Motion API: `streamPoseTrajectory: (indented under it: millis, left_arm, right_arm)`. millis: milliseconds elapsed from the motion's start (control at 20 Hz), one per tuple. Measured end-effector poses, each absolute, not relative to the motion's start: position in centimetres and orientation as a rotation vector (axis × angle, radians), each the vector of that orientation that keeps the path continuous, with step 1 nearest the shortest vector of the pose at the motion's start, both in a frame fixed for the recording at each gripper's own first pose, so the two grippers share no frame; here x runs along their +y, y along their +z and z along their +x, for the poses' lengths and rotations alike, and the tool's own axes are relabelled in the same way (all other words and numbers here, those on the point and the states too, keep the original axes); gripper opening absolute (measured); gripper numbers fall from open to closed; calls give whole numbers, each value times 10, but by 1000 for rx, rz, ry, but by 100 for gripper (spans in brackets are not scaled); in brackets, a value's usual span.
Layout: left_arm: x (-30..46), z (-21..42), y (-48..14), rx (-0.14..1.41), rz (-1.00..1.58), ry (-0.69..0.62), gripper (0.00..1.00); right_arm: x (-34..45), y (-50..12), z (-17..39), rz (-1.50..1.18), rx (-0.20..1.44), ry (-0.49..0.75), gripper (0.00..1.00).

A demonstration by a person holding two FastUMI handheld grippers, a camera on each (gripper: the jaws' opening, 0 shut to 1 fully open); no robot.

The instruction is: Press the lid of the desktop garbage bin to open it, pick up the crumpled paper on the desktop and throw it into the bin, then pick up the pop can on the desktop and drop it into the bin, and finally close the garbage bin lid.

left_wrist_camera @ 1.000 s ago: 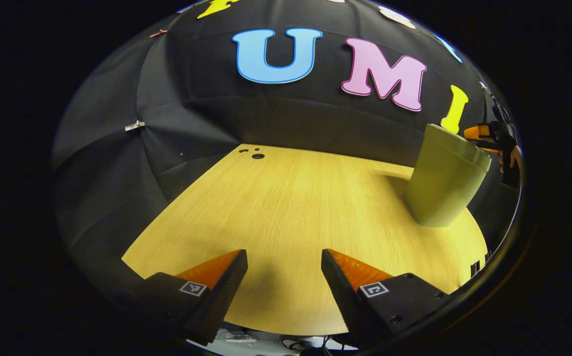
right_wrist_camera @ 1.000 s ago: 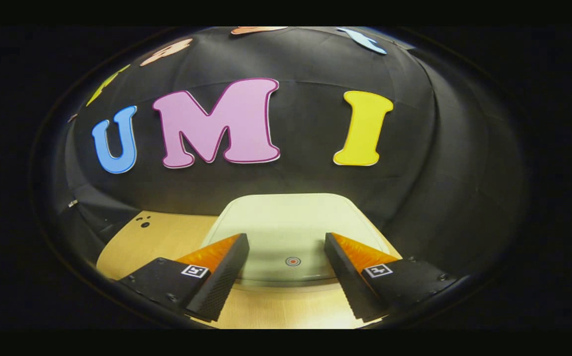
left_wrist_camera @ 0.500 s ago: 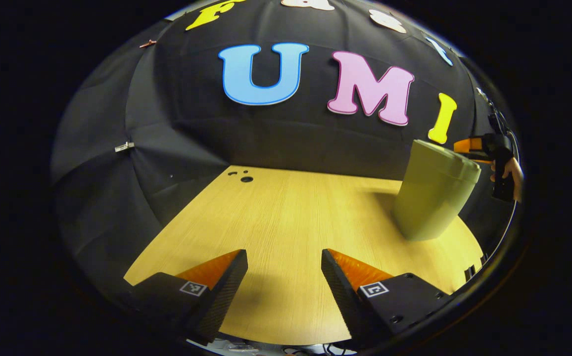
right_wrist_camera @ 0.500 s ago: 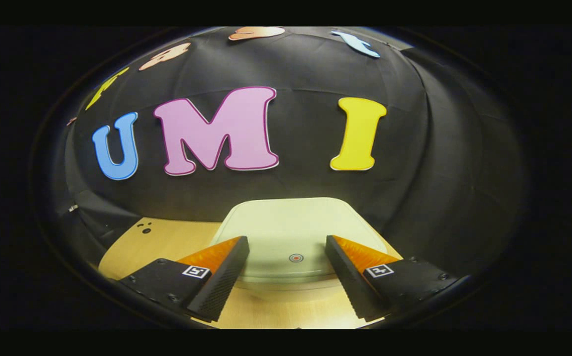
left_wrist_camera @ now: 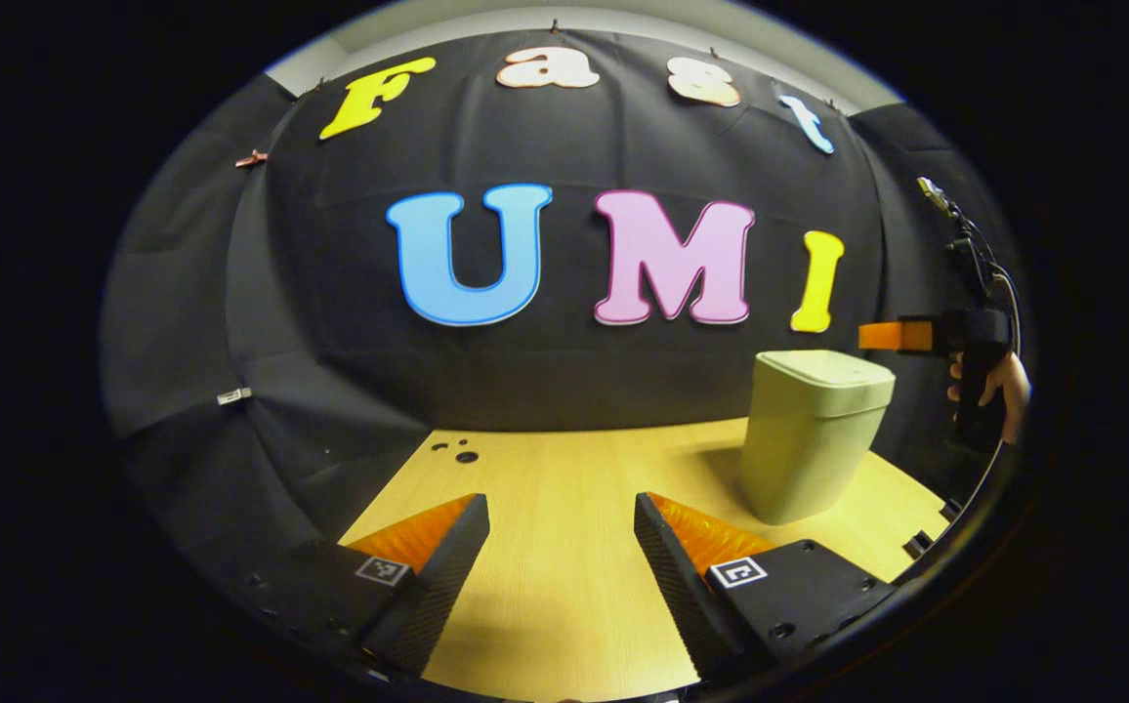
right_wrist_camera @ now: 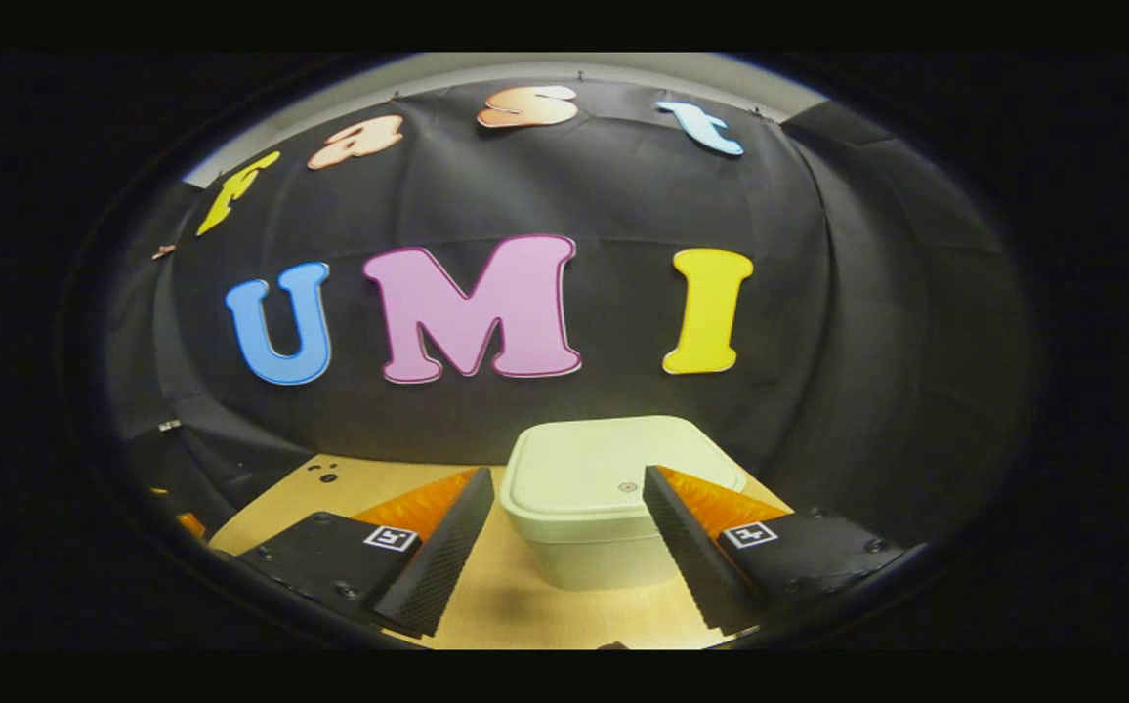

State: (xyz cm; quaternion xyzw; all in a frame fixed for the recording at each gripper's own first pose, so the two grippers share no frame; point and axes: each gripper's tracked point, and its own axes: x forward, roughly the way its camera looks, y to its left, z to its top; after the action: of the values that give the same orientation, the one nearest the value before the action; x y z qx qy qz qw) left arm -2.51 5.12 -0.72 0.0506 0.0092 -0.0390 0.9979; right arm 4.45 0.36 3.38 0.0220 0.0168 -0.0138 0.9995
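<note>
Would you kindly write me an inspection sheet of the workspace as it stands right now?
Surface: wooden table, small dark holes at its far left.
Job's things: garbage bin upright, lid closed; paper and can, nothing seen.
Clutter: nothing seen.
Grippers: left gripper open over the table; right gripper open, pulled back from the bin, held by a hand.
Cables: a cable above that hand.
Surroundings: black cloth wall.

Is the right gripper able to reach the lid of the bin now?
Probably yes: the right gripper is open, facing the shut lid, with nothing between them.
</note>
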Motion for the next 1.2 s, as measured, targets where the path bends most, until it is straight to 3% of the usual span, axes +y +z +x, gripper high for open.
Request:
streamPoseTrajectory:
  millis: [400,900,1200]
  left_arm:
    - [15,-66,2,-67,135,-155,96]
    - [9,-75,-30,-13,12,-125,96]
    - [11,-61,-17,-20,-6,-81,96]
  right_arm:
    - [71,30,-35,46,-29,76,96]
    - [76,-25,-68,-21,75,124,96]
    - [53,-31,-65,-27,76,123,97]
